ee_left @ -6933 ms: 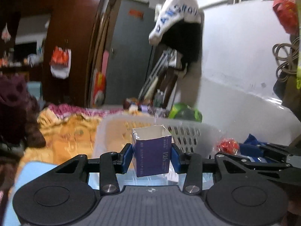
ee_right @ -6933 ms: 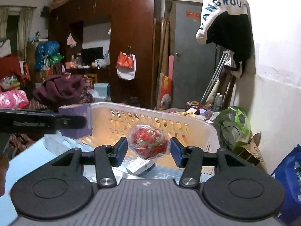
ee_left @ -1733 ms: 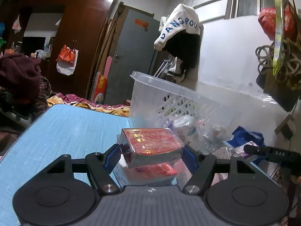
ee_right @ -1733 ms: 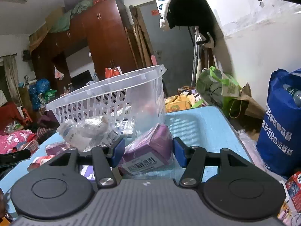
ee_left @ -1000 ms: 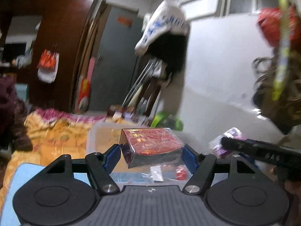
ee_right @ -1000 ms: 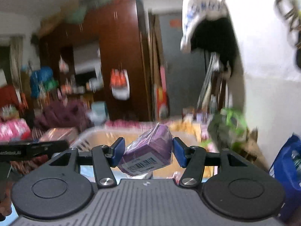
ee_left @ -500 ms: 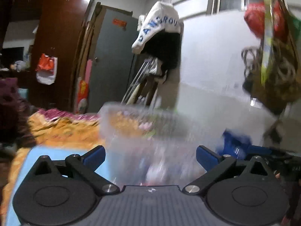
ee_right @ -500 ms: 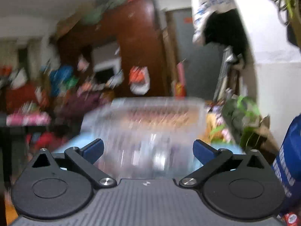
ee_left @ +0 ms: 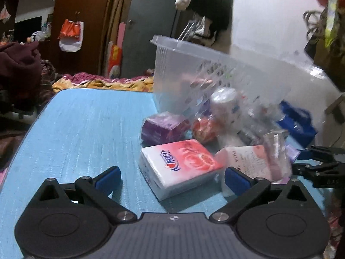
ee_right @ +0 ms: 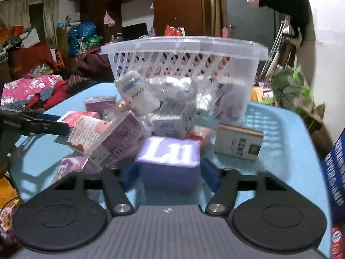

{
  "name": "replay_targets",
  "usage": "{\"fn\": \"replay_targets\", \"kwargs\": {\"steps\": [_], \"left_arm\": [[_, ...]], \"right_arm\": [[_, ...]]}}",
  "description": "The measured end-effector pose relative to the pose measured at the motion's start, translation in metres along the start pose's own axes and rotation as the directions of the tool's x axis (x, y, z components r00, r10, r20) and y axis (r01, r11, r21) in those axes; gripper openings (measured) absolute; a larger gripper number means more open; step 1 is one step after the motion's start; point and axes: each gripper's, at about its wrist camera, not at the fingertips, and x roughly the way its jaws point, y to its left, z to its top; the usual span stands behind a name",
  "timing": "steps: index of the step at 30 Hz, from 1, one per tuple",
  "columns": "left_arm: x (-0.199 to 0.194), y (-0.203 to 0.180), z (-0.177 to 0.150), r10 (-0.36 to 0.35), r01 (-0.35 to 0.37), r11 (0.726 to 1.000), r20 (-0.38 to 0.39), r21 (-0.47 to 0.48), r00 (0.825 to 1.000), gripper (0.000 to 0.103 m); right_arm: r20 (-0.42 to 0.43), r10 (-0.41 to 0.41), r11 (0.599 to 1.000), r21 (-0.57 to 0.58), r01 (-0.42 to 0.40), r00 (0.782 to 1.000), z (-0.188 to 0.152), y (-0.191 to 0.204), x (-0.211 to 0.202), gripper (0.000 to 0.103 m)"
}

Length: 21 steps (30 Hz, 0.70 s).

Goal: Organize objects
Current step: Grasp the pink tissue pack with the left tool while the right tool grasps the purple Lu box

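Left gripper (ee_left: 172, 178) and right gripper (ee_right: 168, 173): black linkage arms, blue finger pads, silver pivot screws, grey ribbed housing.

The basket (ee_right: 183, 49) is sitting on your table (ee_left: 86, 125), and packs (ee_right: 168, 151) are lying in front of it.

A blue table (ee_left: 82, 129) bears a clear basket (ee_right: 183, 49); beside it — scattered packets, a pink-white tissue pack (ee_left: 179, 166).
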Motion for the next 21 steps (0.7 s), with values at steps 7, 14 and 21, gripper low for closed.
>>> {"fn": "replay_targets", "kwargs": {"steps": [7,14,21], "left_arm": [[0.014,-0.019,0.009,0.052,-0.05,0.998,-0.05,0.038,0.997,0.103],[0.013,-0.024,0.009,0.062,-0.059,0.996,-0.044,0.07,0.997,0.089],[-0.016,-0.005,-0.002,-0.089,0.091,0.996,0.148,-0.009,0.985,0.087]], "right_arm": [[0.067,0.002,0.999,0.034,-0.004,0.998,-0.006,-0.005,-0.011,0.056],[0.129,0.014,0.997,0.08,-0.024,0.992,-0.008,-0.013,-0.017,0.056],[0.238,0.03,0.986,0.151,-0.068,0.971,-0.014,-0.024,-0.03,0.056]]}}
